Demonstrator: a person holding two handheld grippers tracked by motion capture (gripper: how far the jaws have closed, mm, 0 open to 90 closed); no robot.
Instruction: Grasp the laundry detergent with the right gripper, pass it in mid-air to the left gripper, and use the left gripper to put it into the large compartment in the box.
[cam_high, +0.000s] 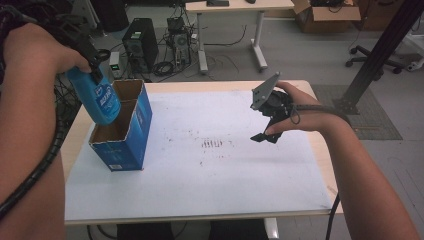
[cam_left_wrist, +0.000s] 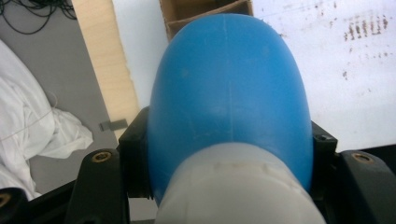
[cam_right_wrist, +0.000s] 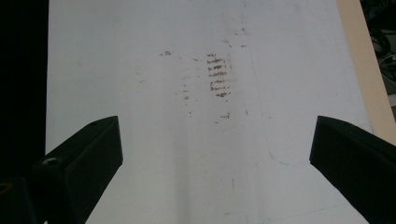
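Your left hand-held gripper (cam_high: 95, 67) pinches the bottle (cam_high: 101, 100) near its cap, base down over the box (cam_high: 131, 142), ready for lowering; your right hand-held gripper (cam_high: 266, 136) rests spread above the counter (cam_high: 200, 170).

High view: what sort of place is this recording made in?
Probably a lab or office workroom. Behind the table a computer tower sits on the floor among loose cables, with a desk and a cardboard box beyond.
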